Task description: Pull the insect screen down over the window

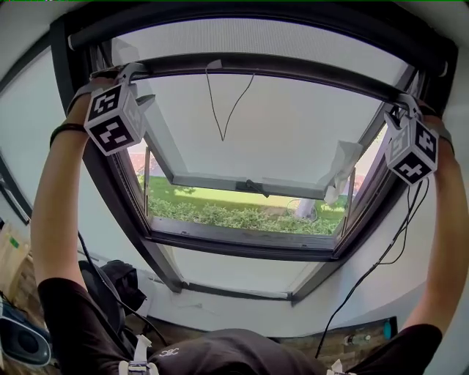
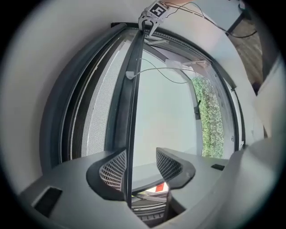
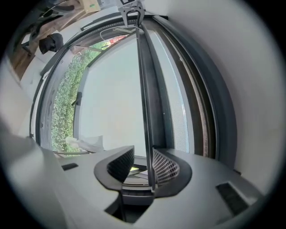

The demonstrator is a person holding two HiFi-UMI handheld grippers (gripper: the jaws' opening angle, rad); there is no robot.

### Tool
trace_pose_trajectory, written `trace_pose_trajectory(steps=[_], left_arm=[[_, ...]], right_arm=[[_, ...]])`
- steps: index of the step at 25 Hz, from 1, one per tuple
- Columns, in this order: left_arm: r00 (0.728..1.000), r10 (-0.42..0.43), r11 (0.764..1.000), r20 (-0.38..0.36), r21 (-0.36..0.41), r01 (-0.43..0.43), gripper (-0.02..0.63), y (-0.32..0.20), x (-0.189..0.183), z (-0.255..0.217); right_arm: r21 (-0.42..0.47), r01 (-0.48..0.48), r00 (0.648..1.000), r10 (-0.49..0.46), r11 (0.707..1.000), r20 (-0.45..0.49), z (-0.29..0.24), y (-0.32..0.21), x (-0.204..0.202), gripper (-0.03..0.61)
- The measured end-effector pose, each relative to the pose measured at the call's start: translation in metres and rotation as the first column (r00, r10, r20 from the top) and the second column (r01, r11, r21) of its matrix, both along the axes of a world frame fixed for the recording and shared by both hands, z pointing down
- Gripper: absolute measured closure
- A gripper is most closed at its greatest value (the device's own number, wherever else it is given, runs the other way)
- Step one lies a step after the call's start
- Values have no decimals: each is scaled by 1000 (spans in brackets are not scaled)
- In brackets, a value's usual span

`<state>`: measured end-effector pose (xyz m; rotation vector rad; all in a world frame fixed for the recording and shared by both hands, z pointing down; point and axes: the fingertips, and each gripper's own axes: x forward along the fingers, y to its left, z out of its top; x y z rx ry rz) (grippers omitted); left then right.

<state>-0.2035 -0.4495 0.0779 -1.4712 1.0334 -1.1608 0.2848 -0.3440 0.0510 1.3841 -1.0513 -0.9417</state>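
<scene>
The jaws of my left gripper and right gripper stand open astride the stiff-looking pull bar of the insect screen, high in the window, so I'd clamp that bar, never the flimsy mesh.

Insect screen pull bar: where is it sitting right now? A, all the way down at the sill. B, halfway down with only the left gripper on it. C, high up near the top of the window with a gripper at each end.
C: the head view shows the pull bar just below the top of the window frame, with the left gripper at one end and the right gripper at the other.
</scene>
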Motion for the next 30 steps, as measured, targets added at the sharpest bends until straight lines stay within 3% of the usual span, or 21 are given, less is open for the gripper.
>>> trace_pose_trajectory(steps=[9,11,19,24,30], left_arm=[[1000,18,994,6,-104,-17,434,6,0,52],[1000,13,994,21,-109,-11,411,6,0,60],[999,18,977,49,-211,-7,448,4,0,110],[998,32,971,55,-238,-18,449,8,0,135],[997,42,962,59,-272,-25,443,13,-1,161]], right_arm=[[-108,-7,1000,8,994,5,53,5,1,457],[-127,-13,1000,14,992,3,60,5,0,451],[-264,-11,999,23,964,43,110,3,-1,468],[-300,-28,999,34,953,15,137,6,0,462],[-341,-19,998,37,940,48,161,8,0,464]])
